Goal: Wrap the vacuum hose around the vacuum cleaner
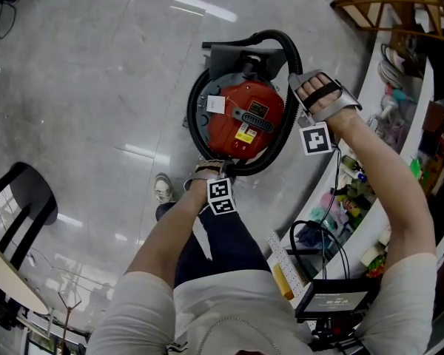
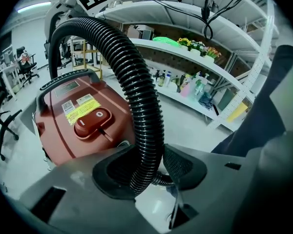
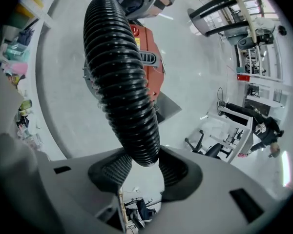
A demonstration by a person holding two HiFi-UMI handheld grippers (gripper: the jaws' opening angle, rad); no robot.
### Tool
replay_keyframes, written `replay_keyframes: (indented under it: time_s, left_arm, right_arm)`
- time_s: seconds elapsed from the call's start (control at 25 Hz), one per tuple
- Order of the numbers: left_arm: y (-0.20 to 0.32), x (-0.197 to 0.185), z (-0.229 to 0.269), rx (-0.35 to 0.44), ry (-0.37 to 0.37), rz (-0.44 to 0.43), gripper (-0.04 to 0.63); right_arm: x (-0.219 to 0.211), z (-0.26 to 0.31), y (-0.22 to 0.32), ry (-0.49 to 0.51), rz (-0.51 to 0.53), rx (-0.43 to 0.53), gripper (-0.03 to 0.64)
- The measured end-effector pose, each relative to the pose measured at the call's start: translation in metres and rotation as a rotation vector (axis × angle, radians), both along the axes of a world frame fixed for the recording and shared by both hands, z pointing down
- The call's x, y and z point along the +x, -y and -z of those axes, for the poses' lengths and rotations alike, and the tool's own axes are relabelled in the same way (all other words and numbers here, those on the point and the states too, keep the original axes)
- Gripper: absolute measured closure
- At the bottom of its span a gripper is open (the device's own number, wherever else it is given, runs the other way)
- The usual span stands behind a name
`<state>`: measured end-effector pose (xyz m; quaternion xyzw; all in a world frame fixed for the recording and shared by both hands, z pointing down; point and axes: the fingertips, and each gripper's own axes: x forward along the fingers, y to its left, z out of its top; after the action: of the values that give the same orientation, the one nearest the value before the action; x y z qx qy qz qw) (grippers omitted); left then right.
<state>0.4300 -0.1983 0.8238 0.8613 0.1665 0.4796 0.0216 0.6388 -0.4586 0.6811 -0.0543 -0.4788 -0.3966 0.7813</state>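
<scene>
A red vacuum cleaner [image 1: 240,120] stands on the pale floor, and its black ribbed hose [image 1: 290,58] is looped closely round the body. My left gripper [image 1: 216,170] sits at the near side of the vacuum. In the left gripper view my left gripper [image 2: 146,172] is shut on the hose [image 2: 136,91], which rises and arcs over the red body [image 2: 83,121]. My right gripper [image 1: 296,87] is at the vacuum's right side. In the right gripper view my right gripper [image 3: 141,167] is shut on the hose [image 3: 119,77], with the vacuum [image 3: 146,72] beyond.
A curved white shelf unit [image 1: 399,87] with bottles and flowers [image 2: 195,48] runs close along the right. A black chair [image 1: 22,198] stands at the left, and office chairs [image 3: 210,147] farther off. The person's shoe [image 1: 163,188] is near the vacuum. A grey part [image 1: 233,50] juts from the vacuum's far side.
</scene>
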Motion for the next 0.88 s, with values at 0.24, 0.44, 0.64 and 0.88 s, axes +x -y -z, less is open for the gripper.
replay_keyframes:
  time_s: [0.24, 0.44, 0.64, 0.88]
  left_arm:
    - [0.000, 0.000, 0.000, 0.007, -0.008, -0.004, 0.419]
    - [-0.002, -0.001, 0.001, 0.021, -0.005, -0.029, 0.419]
    - [-0.001, 0.001, 0.001, 0.013, -0.006, -0.008, 0.419]
    - [-0.010, 0.004, -0.003, -0.011, 0.020, -0.010, 0.419]
  right_arm:
    - [-0.022, 0.001, 0.006, 0.059, 0.056, 0.041, 0.443]
    - [-0.034, -0.008, 0.006, 0.103, 0.043, 0.050, 0.443]
    - [-0.049, -0.016, 0.012, 0.154, 0.041, 0.063, 0.446]
    - [-0.060, -0.029, 0.009, 0.242, 0.014, 0.049, 0.448]
